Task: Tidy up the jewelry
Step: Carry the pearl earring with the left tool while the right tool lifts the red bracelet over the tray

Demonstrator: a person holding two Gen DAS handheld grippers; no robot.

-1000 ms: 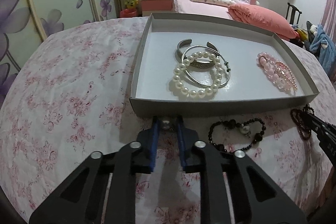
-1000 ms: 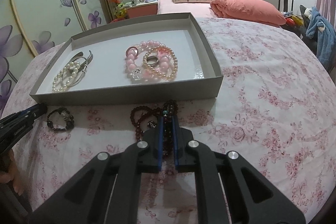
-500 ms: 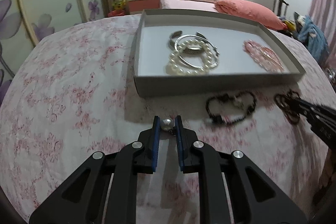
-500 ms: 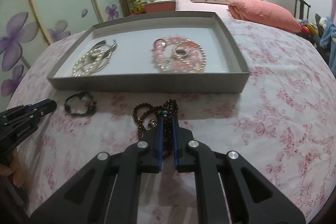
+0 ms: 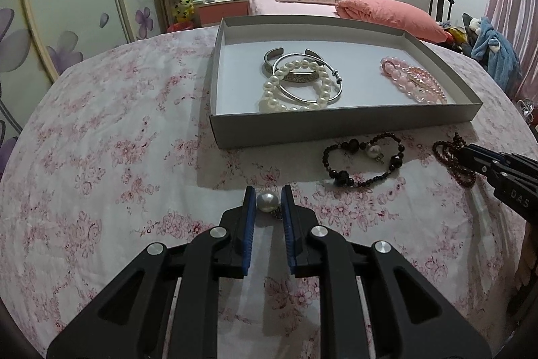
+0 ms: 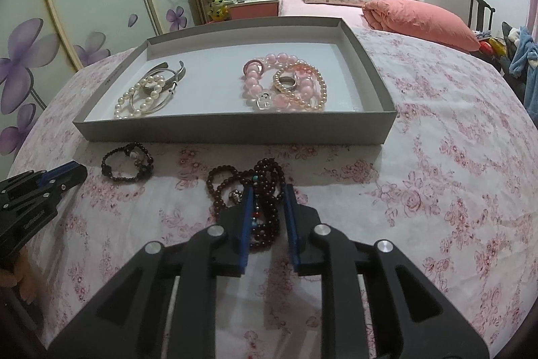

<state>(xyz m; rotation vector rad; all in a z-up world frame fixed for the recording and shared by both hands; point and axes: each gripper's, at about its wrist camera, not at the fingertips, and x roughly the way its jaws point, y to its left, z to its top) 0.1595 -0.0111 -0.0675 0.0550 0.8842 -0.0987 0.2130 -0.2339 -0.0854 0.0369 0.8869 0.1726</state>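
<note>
Two piles of jewelry lie in the flat grey cardboard tray [image 5: 336, 132] on the pink flowered cloth [image 5: 111, 137]. On its left side are a white pearl bracelet [image 5: 296, 86] and silver metal bangles [image 5: 302, 69], all touching. On its right side are pink bead bracelets [image 6: 285, 83] in a heap.

The left gripper [image 5: 268, 202] has its jaws a little apart, with a round white pearl earring [image 5: 267, 201] between them. Whether the jaws squeeze it is hard to tell. A black bead bracelet [image 5: 363, 158] lies on the cloth just in front of the tray.

The right gripper [image 6: 268, 197] has open jaws around a dark red bead string [image 6: 265, 190] lying on the cloth.
</note>
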